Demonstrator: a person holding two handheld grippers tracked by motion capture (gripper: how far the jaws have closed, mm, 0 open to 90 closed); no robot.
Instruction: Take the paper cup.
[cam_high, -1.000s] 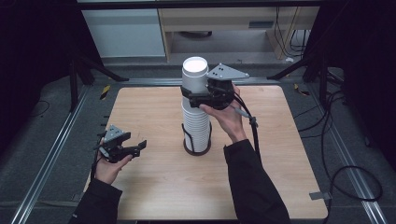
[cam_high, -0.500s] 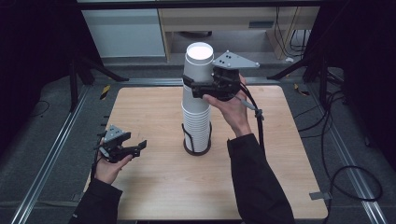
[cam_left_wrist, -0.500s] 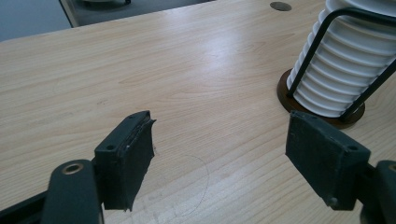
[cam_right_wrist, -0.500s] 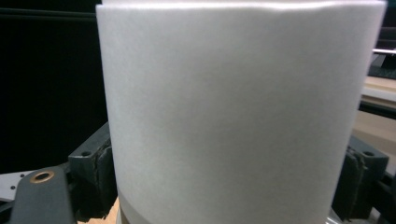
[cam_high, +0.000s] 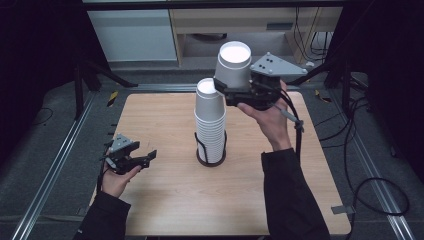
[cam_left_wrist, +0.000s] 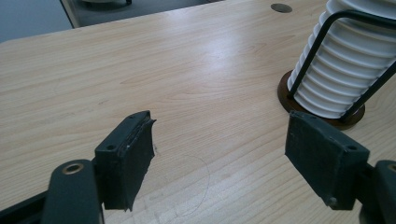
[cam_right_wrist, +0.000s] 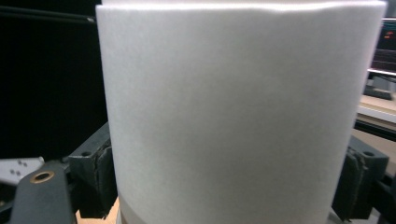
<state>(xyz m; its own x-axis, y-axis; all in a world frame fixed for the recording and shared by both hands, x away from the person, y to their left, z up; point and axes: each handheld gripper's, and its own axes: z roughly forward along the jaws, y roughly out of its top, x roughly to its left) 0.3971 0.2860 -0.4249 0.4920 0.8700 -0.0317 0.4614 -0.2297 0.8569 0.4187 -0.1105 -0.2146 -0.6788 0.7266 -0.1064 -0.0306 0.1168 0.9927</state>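
Cup (cam_high: 234, 62) | clamped in right gripper (cam_high: 235, 90), now lifted clear, up and right of stack (cam_high: 210, 120) | stack in holder (cam_high: 210, 159), mid-table | left gripper (cam_high: 145, 157) jaws apart, idle near left | separation done, placing next.

No legible text or labels

Bare table (cam_high: 165, 195) all round the left gripper (cam_high: 145, 158) — wide passage; only the cup stack (cam_high: 210, 122) in its wire holder (cam_high: 210, 150) blocking mid-table.
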